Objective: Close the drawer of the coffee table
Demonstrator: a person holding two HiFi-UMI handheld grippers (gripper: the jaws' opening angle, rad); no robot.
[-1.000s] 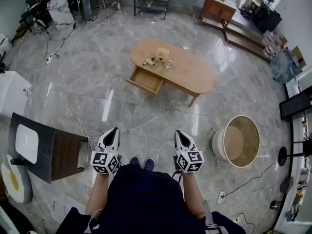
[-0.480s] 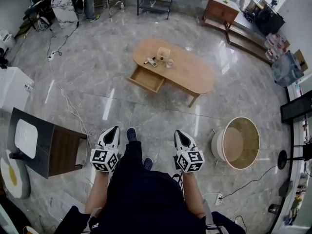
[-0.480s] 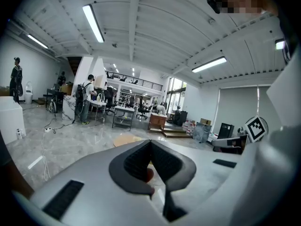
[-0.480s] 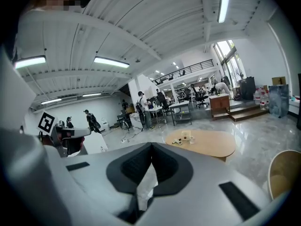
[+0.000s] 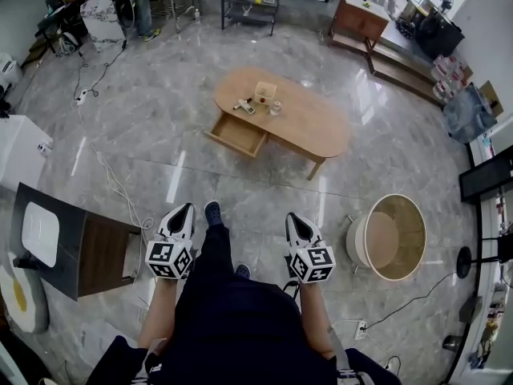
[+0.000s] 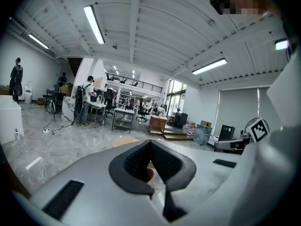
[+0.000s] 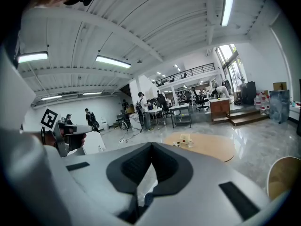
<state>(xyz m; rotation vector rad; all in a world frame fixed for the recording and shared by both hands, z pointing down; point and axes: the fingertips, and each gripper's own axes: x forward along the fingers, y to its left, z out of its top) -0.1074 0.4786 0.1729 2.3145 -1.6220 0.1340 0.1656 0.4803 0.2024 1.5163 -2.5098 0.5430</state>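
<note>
An oval wooden coffee table (image 5: 309, 125) stands on the marble floor, well ahead of me. Its drawer (image 5: 238, 133) is pulled out on the near left side. Small items (image 5: 265, 93) sit on the tabletop. My left gripper (image 5: 183, 212) and right gripper (image 5: 293, 220) are held low in front of my body, far short of the table. Both are shut with nothing between the jaws. The table shows as a tan patch (image 6: 123, 142) past the left gripper (image 6: 150, 144), and as a tan oval (image 7: 211, 148) beyond the right gripper (image 7: 151, 147).
A dark side cabinet (image 5: 88, 251) stands close on my left, with a white cable (image 5: 120, 187) trailing across the floor beside it. A round wooden tub (image 5: 394, 233) sits to my right. Desks, a wooden bench (image 5: 362, 16) and people line the far side.
My left foot has stepped forward between the grippers. The grippers keep the same posture and stay shut. The table and drawer have not changed.
</note>
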